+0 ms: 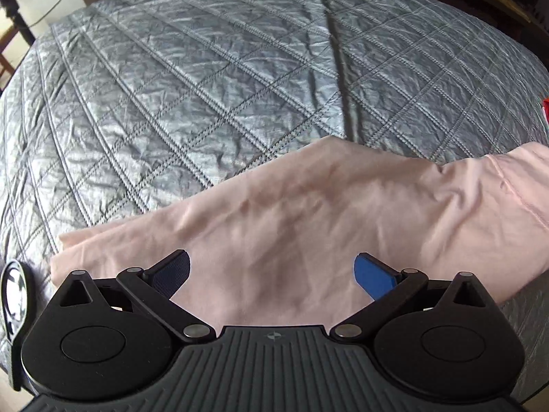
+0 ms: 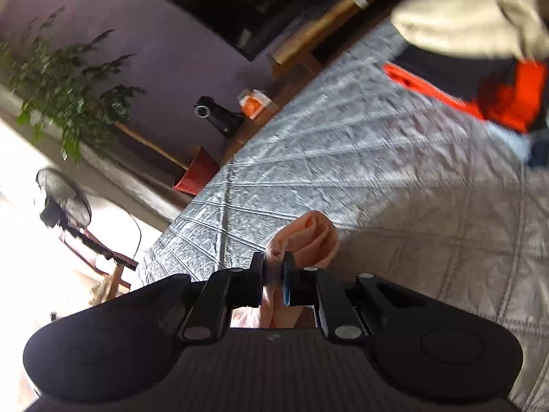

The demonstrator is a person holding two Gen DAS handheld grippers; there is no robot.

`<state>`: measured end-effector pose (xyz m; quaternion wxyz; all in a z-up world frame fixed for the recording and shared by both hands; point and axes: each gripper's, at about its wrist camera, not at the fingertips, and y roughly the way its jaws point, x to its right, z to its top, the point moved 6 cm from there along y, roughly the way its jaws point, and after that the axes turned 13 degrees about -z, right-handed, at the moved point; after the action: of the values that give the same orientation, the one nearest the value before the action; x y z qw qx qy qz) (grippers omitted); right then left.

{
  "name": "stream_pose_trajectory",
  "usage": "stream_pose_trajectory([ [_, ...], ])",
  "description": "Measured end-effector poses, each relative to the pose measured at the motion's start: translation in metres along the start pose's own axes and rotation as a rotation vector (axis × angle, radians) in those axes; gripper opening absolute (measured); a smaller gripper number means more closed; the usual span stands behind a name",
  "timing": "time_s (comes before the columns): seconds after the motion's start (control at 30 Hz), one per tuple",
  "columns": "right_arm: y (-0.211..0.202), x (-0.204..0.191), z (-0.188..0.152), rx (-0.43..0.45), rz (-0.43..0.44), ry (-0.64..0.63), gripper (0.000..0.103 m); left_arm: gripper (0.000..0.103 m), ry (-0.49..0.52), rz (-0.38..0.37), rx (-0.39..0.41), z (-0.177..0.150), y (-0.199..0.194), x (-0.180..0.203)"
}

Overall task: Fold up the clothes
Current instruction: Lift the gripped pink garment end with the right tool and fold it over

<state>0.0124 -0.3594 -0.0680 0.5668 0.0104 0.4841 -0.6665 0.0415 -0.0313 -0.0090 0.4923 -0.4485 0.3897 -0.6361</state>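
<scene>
A pale pink garment (image 1: pixel 308 213) lies in a long band across the near part of a grey quilted bedspread (image 1: pixel 206 86). My left gripper (image 1: pixel 272 274) is open just above the garment's near edge, its blue pads apart and empty. In the right wrist view my right gripper (image 2: pixel 273 267) is shut on a bunched fold of the pink garment (image 2: pixel 305 237), held above the bedspread (image 2: pixel 377 171). The view is tilted and blurred.
A pile of other clothes, cream (image 2: pixel 473 13), orange (image 2: pixel 507 99) and dark, lies at the far end of the bed. Beside the bed stand a fan (image 2: pixel 63 199), a leafy plant (image 2: pixel 65 82), a red bin (image 2: pixel 197 175) and a wooden bench (image 2: pixel 329 24).
</scene>
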Motion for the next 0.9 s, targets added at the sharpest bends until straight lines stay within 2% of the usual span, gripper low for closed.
stream_pose_trajectory([
  [0.1, -0.004, -0.036, -0.003, 0.046, 0.021, -0.173, 0.009, 0.103, -0.04, 0.0, -0.029, -0.003, 0.007, -0.008],
  [0.2, -0.01, -0.081, -0.02, 0.071, 0.062, -0.4, 0.009, 0.103, -0.081, -0.017, -0.025, -0.002, 0.005, -0.013],
  [0.33, -0.002, -0.125, -0.059, 0.026, 0.101, -0.634, 0.009, 0.103, -0.13, -0.019, 0.002, 0.003, -0.002, -0.025],
  [0.53, 0.017, -0.158, -0.103, -0.03, 0.119, -0.822, 0.009, 0.103, -0.273, -0.038, 0.073, 0.015, -0.024, -0.063],
  [0.7, 0.034, -0.178, -0.134, -0.052, 0.095, -1.011, 0.009, 0.103, -0.342, 0.008, 0.15, 0.023, -0.047, -0.097],
  [0.9, 0.041, -0.19, -0.168, -0.058, 0.081, -1.196, 0.009, 0.103, -0.355, 0.011, 0.185, 0.021, -0.062, -0.114],
])
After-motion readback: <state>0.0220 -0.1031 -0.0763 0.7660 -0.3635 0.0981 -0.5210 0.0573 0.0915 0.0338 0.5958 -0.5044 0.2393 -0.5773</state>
